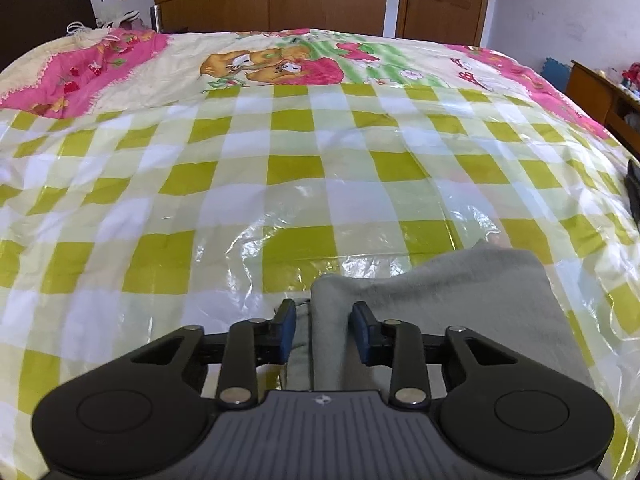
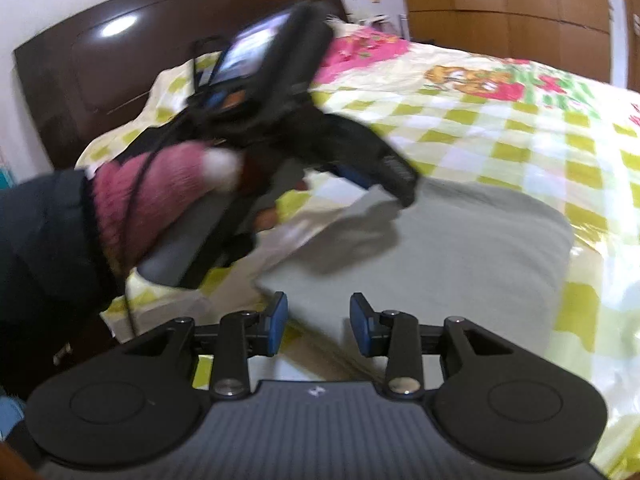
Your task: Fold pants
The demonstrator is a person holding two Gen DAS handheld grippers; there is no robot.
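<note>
Right claw (image 2: 319,322) hangs open over the near edge of the grey pants (image 2: 460,248) on the bed (image 1: 280,168), left claw (image 1: 324,330) open astride a fold, so I'd guess that slick plastic cover lets everything slide.

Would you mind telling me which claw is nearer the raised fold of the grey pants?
Left. The left claw straddles the raised fold of the grey pants; the right claw hovers open over their near edge.

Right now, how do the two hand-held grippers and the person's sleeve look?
Each hand-held gripper, left and right, has a black body with round side discs, ribbed grey centre plate, silver pivot screws and blue finger pads. The sleeve is fuzzy pink under a dark jacket cuff, crossed by a black cable.
</note>
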